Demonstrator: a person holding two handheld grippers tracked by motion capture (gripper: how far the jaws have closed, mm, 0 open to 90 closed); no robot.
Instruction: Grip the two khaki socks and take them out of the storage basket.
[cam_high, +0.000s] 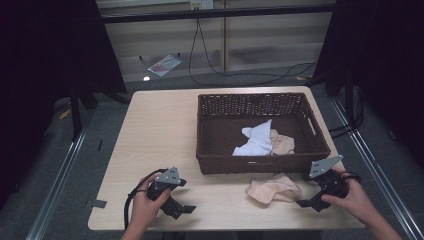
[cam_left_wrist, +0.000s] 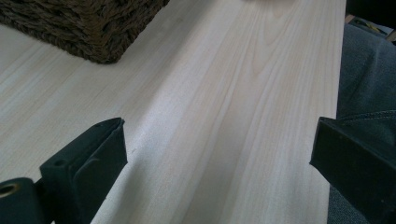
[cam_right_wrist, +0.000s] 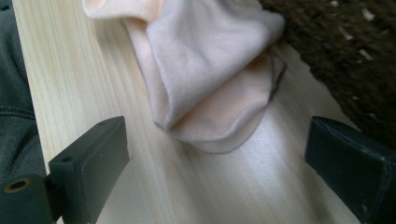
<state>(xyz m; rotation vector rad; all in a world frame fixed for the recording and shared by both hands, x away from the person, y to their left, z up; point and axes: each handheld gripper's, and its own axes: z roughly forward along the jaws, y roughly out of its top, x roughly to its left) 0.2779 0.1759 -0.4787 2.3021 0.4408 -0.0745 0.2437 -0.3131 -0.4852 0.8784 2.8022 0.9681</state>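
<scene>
A peach cloth (cam_high: 274, 190) lies crumpled on the table just in front of the dark wicker basket (cam_high: 215, 162). My right gripper (cam_high: 306, 204) stands open right beside it, and in the right gripper view the peach cloth (cam_right_wrist: 205, 79) lies just ahead of the spread jaws, nothing between them. Inside the basket lie a white cloth (cam_high: 256, 141) and another peach cloth (cam_high: 282, 143). My left gripper (cam_high: 186, 210) rests open near the table's front left, over bare wood, with a basket corner (cam_left_wrist: 88, 28) ahead of it.
The light wooden table (cam_high: 155, 135) has free room on its left half. Its front edge runs close below both hands. Dark screens stand left and right, and cables run across the floor behind the table.
</scene>
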